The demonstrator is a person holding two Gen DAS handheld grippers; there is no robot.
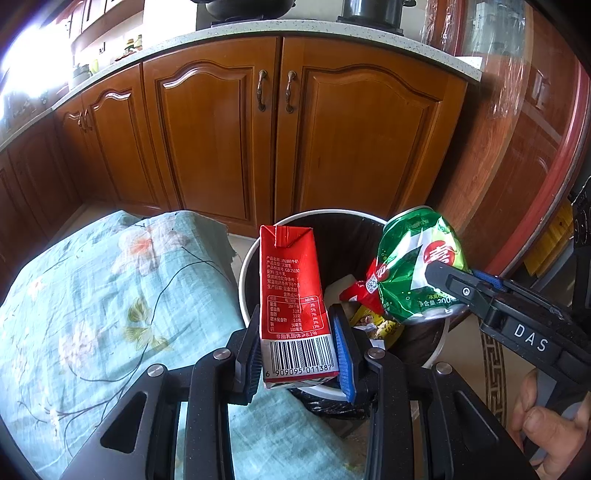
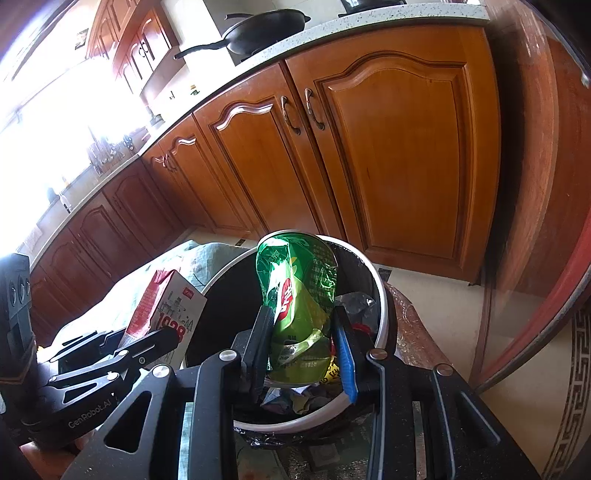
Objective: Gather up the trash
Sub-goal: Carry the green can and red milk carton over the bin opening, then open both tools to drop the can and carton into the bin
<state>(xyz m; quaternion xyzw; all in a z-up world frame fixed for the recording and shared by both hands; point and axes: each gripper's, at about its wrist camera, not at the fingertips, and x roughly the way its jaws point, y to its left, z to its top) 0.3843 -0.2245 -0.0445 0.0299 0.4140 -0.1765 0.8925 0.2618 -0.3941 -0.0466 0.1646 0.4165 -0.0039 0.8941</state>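
Note:
My left gripper (image 1: 297, 349) is shut on a red milk carton (image 1: 291, 288) with a barcode, held upright over the near rim of the white-rimmed trash bin (image 1: 245, 266). My right gripper (image 2: 304, 345) is shut on a crushed green soda can (image 2: 297, 295), held above the bin (image 2: 380, 291). The can also shows in the left wrist view (image 1: 413, 266), over the bin's right side. The carton shows at the left in the right wrist view (image 2: 164, 310). The bin has a black liner and holds red and yellow wrappers (image 1: 364, 295).
A table with a pale blue floral cloth (image 1: 96, 302) stands left of the bin. Wooden cabinets (image 1: 280, 125) under a speckled counter stand behind it. A black pan (image 2: 266, 26) sits on the stove. A red-rimmed glass tabletop (image 2: 546, 280) curves at the right.

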